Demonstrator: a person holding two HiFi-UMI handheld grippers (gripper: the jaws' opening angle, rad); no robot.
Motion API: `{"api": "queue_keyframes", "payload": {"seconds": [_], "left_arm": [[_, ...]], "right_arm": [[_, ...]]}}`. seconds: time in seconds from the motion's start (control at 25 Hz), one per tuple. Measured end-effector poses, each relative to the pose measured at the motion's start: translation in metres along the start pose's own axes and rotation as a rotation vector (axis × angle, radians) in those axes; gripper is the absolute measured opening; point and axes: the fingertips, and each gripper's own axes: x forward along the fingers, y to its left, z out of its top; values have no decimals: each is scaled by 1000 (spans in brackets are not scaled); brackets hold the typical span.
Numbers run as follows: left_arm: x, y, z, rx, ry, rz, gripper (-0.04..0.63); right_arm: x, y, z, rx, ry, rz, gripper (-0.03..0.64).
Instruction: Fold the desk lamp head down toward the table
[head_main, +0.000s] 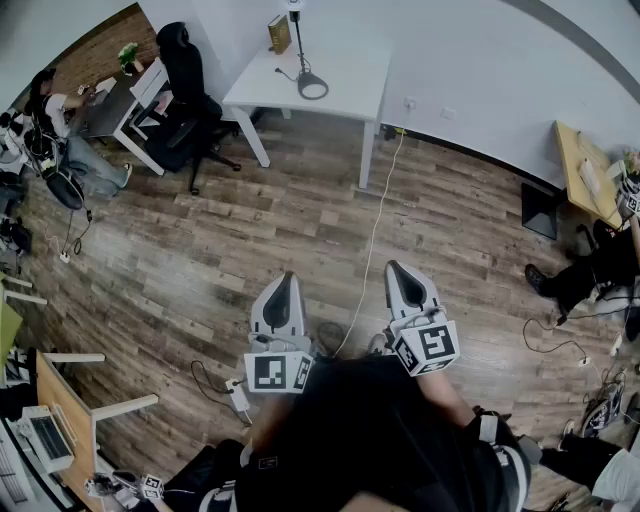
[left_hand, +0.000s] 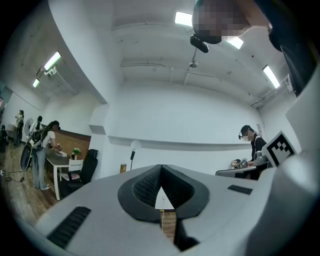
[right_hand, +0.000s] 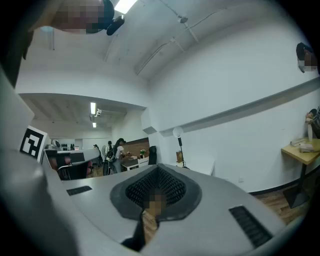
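The desk lamp (head_main: 301, 52) stands upright on a white table (head_main: 345, 70) against the far wall, its ring base (head_main: 312, 88) on the tabletop. In the left gripper view the lamp (left_hand: 133, 150) shows small and distant, and in the right gripper view its round head (right_hand: 177, 132) sits atop a thin stem. Both grippers are held level over the wooden floor, well short of the table. My left gripper (head_main: 285, 278) is shut with nothing in it, jaws meeting in the left gripper view (left_hand: 161, 169). My right gripper (head_main: 395, 268) is likewise shut and empty (right_hand: 157, 171).
A brown box (head_main: 279, 33) stands on the table beside the lamp. A black office chair (head_main: 186, 75) sits left of the table, with a person (head_main: 62, 115) at a desk beyond. A cable (head_main: 377, 220) runs across the floor. A yellow desk (head_main: 583, 168) stands at right.
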Motion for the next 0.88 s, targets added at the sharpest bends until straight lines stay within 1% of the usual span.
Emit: {"api": "queue_keyframes", "payload": {"seconds": [0.4,0.52,0.64,0.88], "left_arm": [[0,-10,-4,4,10,-3,25],[0,-16,-5,4,15,-4,25],[1,-24,-6,6,20,-2,25],[12,-50,-8,11,22,10,25]], "right_arm": [[-5,-2,-2,2,2,12,12],[-9,-5,1,12,-15,15,12],[-15,-10,5,25,-31,17,12],[-27,-29,8,15,-32,47,12]]}}
